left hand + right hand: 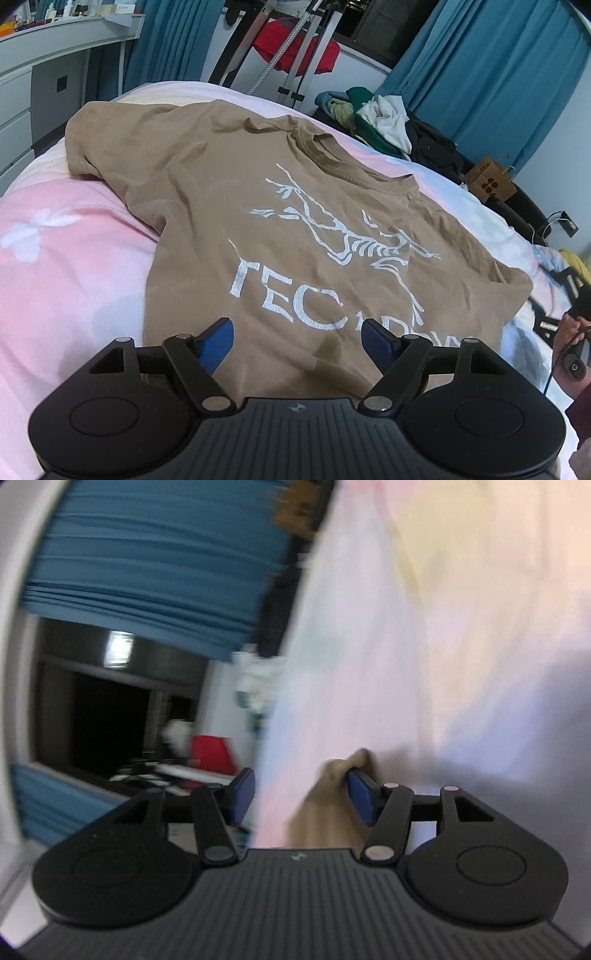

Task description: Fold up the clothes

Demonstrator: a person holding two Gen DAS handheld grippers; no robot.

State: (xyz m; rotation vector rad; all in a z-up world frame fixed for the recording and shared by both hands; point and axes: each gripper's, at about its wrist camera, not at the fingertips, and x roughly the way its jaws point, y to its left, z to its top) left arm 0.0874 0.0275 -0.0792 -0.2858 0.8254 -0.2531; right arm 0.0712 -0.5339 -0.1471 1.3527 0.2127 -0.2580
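Observation:
A tan T-shirt (229, 206) with a white skeleton print and lettering lies spread flat on the bed, collar toward the far right. My left gripper (297, 341) hovers open over its lower part, blue pads apart with only the cloth beneath them. In the blurred, rolled right wrist view, my right gripper (301, 795) stands open. A bunched corner of the tan shirt (332, 794) lies against its right pad (360, 797), loose between the jaws. At the right edge of the left wrist view a person's hand (570, 350) shows beside the shirt's sleeve.
The pink and white blanket (70, 266) covers the bed. A heap of clothes (373, 118) lies at the bed's far side, near a brown paper bag (489, 182). White drawers (14, 114) stand left; blue curtains (491, 62) and a stand with a red cloth (291, 48) are behind.

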